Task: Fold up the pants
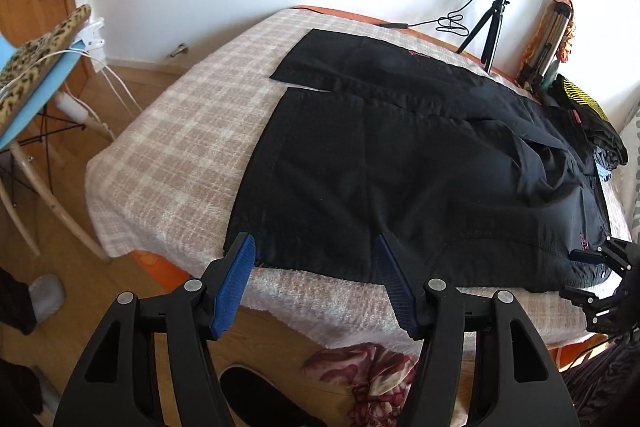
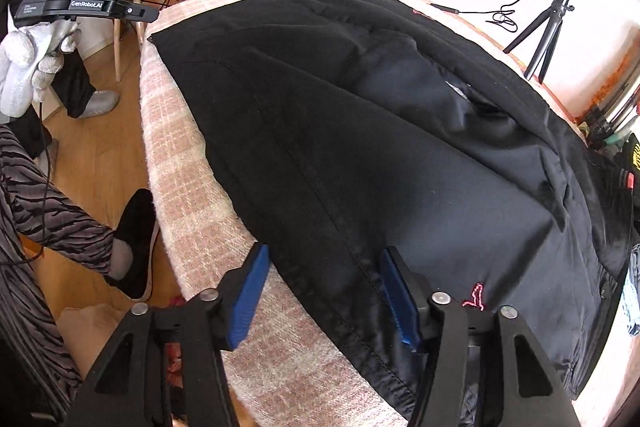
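Black pants [image 1: 400, 167] lie flat on the plaid blanket [image 1: 168, 131]. Both the left gripper [image 1: 316, 255] and the right gripper [image 2: 324, 267] gape wide at the pants' near edge, gripping nothing.

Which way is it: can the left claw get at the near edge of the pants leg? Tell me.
Probably yes. The left claw stands open right at the near edge of the black pants, which lie flat on the plaid blanket, with nothing between the blue fingers and the hem.
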`<state>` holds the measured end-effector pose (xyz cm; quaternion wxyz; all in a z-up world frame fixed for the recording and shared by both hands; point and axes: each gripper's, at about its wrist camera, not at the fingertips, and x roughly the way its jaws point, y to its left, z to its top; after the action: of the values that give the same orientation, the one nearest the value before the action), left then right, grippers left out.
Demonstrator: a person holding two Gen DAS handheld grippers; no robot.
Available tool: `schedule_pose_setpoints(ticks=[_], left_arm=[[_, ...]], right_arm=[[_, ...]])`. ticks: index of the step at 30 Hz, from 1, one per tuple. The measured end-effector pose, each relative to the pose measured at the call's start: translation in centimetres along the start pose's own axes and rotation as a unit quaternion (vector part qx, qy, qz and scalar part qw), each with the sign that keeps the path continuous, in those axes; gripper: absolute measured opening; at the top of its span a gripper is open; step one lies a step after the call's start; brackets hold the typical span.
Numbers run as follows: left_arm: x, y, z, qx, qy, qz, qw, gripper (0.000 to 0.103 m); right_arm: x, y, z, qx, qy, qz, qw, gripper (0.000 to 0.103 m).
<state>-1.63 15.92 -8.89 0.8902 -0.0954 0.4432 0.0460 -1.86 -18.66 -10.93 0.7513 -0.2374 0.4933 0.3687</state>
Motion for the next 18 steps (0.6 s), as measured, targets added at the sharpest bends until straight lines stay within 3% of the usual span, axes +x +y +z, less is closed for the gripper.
schedule_pose_setpoints(ticks=[1,3,6,13,18], left_arm=[[0.0,0.1,0.0,0.002,0.000,-0.002,1.0000,0.062],[0.0,-0.2,0.0,0.017,0.002,-0.006,0.9998,0.062],[-0.3,-2.0,-0.2,0.078,-0.002,-0.009,0.9969,0.062],[-0.7,-6.8,-1.7,0.223,-0.004,-0.028,0.9745,0.062],[0.9,-8.7,-2.6,0.271,0.012,-0.014,0.9623,0.062]], right_arm=[[0.0,0.0,0.1,-0.003,-0.001,0.005,1.000,0.047],[-0.2,0.5,0.4,-0.013,-0.004,0.003,1.000,0.019],[-0.7,1.1,0.9,-0.029,-0.012,-0.014,0.999,0.008],[-2.4,-0.8,2.5,-0.003,-0.049,-0.026,0.998,0.004],[-3.5,-2.3,3.4,0.026,-0.071,-0.032,0.997,0.003]])
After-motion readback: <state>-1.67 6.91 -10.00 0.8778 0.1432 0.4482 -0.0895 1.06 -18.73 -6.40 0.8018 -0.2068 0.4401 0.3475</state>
